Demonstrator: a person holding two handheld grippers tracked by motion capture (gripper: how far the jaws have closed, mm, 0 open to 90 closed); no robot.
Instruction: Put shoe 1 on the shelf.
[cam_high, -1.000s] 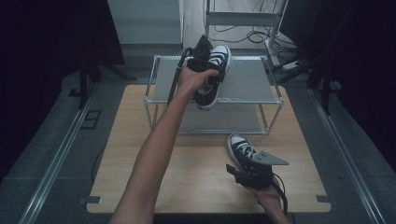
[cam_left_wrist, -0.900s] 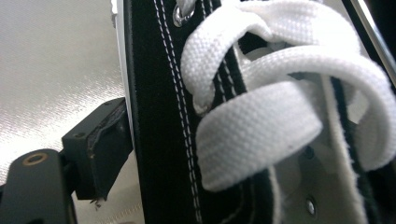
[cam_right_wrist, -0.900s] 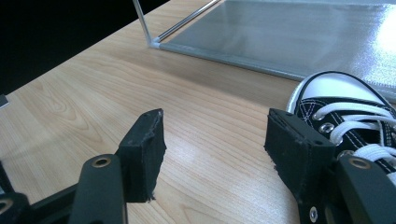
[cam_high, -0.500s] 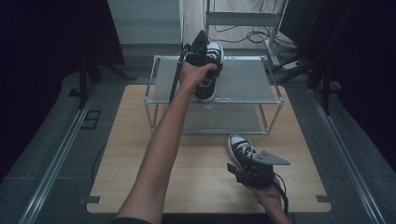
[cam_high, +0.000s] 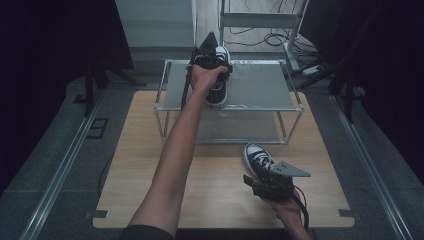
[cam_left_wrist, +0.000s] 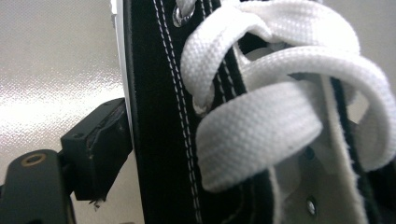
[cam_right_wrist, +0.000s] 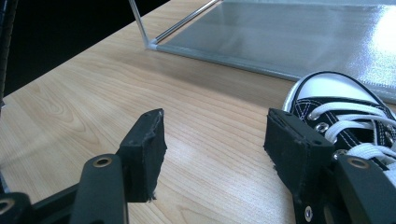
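My first sneaker (cam_high: 219, 80) is black canvas with white laces and a white toe cap; it sits on the top shelf (cam_high: 260, 85), toe pointing away from me. Its twin (cam_high: 256, 157) lies on the table (cam_high: 150, 150) in front of the rack, toe toward the shelves.

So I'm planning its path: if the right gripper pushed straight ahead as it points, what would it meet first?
Probably bare wooden tabletop between the open right gripper jaws, then the rack; the sneaker sits just right.
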